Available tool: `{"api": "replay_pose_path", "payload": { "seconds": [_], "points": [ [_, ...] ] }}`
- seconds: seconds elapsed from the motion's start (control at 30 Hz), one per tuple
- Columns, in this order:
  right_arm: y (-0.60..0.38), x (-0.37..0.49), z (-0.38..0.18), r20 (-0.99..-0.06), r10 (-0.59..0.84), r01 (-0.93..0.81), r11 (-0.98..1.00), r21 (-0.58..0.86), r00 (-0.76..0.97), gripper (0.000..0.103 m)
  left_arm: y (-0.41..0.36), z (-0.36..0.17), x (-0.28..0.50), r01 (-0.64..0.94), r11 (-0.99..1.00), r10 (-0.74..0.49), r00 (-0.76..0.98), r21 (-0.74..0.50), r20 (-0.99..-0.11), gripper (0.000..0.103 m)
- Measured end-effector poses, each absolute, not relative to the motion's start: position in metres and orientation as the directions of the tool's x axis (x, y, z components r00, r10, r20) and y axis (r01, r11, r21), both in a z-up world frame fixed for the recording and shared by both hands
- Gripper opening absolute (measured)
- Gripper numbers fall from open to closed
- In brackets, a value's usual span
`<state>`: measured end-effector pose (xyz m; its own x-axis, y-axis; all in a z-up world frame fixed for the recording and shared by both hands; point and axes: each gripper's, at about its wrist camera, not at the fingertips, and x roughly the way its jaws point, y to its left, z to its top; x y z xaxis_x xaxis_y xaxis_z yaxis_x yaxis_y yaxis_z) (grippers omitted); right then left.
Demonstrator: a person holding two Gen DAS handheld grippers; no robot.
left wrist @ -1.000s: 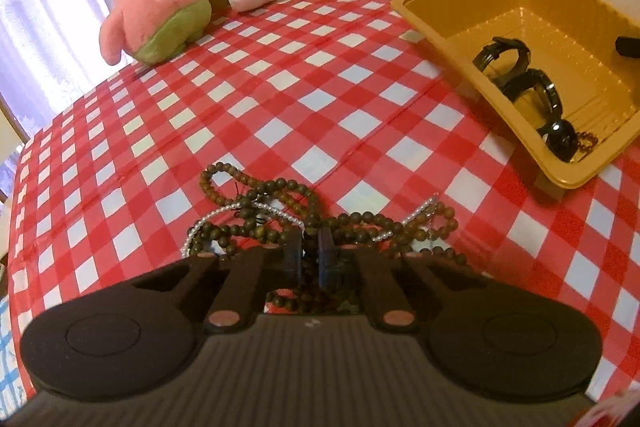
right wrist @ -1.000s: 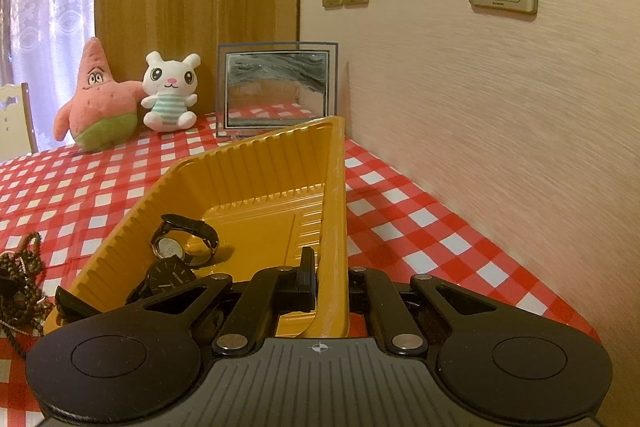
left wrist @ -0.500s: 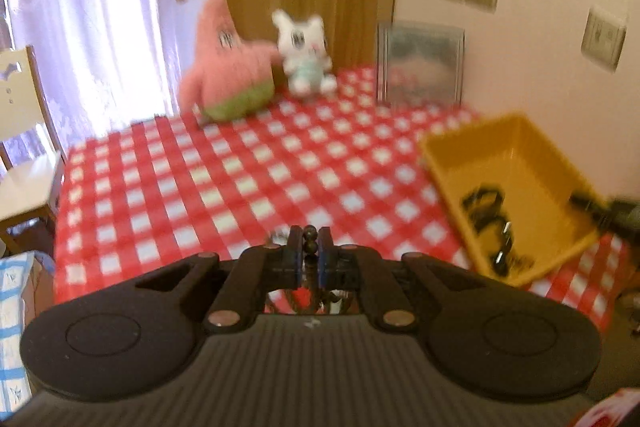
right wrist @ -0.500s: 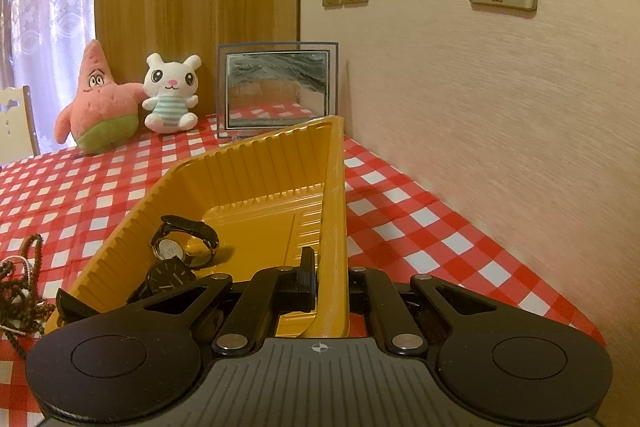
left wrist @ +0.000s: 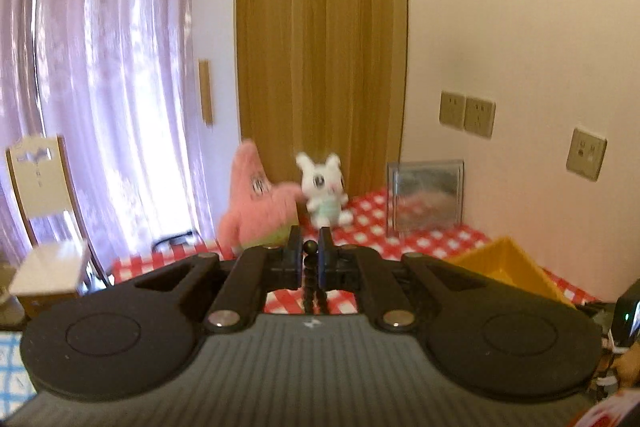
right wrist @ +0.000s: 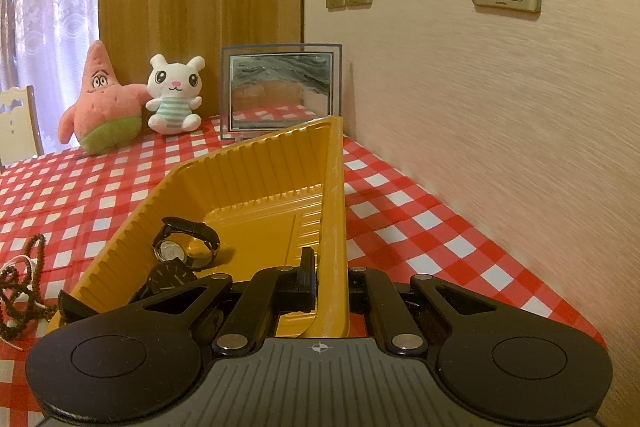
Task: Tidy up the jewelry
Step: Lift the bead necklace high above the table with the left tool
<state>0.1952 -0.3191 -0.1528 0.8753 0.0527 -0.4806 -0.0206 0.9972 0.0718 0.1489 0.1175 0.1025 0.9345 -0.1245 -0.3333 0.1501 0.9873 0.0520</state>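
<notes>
The left gripper [left wrist: 310,251] was clamped on a strand of dark wooden beads [left wrist: 309,269], one bead showing between its fingertips and two strands hanging below them, above the red-and-white checked tablecloth [left wrist: 372,223]. More of the bead necklace [right wrist: 22,287], tangled with a pale cord, showed at the left edge of the right wrist view, over the cloth beside the yellow plastic tray [right wrist: 256,163]. The right gripper [right wrist: 332,275] was pinched on the tray's near right wall, one finger inside and one outside. Two black-strapped wristwatches lay in the tray: one with a pale dial [right wrist: 176,247] on its side, one with a dark dial [right wrist: 168,277] just in front, touching it. At the table's far end a pink starfish plush [right wrist: 102,107], a white bunny plush [right wrist: 174,95] and a framed sand picture [right wrist: 280,91] stood in a row.
</notes>
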Motion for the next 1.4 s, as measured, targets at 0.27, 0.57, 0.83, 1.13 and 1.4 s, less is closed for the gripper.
{"api": "replay_pose_path", "payload": {
  "seconds": [0.27, 0.57, 0.83, 1.13, 1.4],
  "points": [
    [-0.320, 0.195, -0.153, -0.482, 0.055, -0.023, 0.997, 0.073, 0.874, 0.005, 0.114, 0.150, 0.151, 0.147, 0.982, -0.107, 0.950, 0.120, -0.293, 0.006],
    [-0.322, 0.194, -0.152, -0.476, 0.063, -0.031, 0.997, 0.074, 0.877, 0.005, 0.101, 0.189, 0.148, 0.151, 0.970, -0.110, 0.972, 0.189, -0.209, 0.006],
    [-0.319, 0.194, -0.148, -0.463, 0.068, -0.047, 0.997, 0.057, 0.884, 0.005, 0.074, 0.199, 0.156, 0.232, 0.951, -0.196, 0.964, 0.204, -0.182, 0.006],
    [-0.316, 0.195, -0.146, -0.462, 0.071, -0.060, 0.997, 0.040, 0.884, 0.005, 0.024, 0.212, 0.176, 0.392, 0.899, -0.369, 0.918, 0.194, -0.145, 0.006],
    [-0.317, 0.197, -0.145, -0.462, 0.072, -0.057, 0.997, 0.048, 0.884, 0.005, -0.030, 0.225, 0.188, 0.552, 0.817, -0.549, 0.833, 0.169, -0.071, 0.006]
  ]
}}
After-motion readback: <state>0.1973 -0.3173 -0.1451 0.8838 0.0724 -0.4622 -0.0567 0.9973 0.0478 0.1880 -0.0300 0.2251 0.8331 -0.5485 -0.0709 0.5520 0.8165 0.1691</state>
